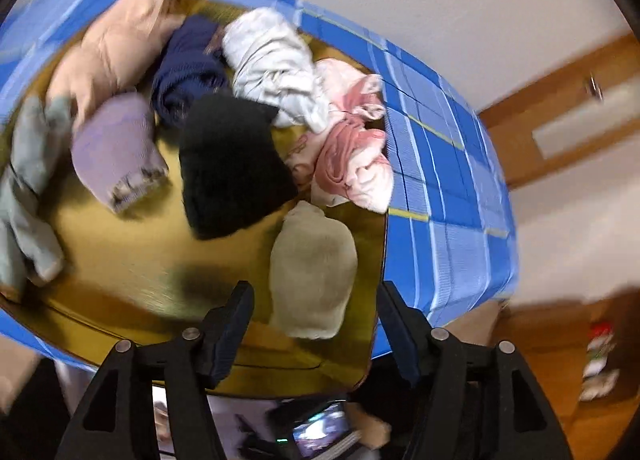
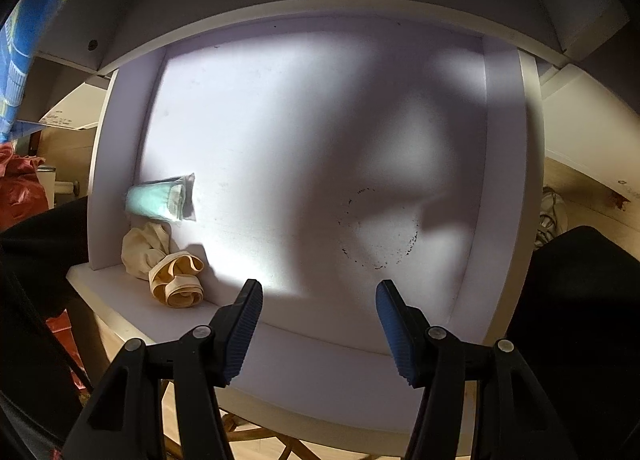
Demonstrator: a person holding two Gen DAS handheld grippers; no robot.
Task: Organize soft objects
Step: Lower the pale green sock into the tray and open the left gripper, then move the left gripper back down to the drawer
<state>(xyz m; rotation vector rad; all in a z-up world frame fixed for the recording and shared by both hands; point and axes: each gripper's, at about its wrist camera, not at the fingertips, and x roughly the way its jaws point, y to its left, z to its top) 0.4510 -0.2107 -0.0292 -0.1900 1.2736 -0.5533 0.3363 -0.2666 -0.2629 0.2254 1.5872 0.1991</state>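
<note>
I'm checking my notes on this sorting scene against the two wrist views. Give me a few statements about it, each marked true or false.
1. The left gripper holds the black hat. False: its jaws are open and hold nothing.
2. A beige hat lies nearest the left gripper. True.
3. The white drawer holds a mint folded cloth and a cream bundle. True.
4. The right gripper grips the cream bundle. False: it is open, apart from it.
</note>
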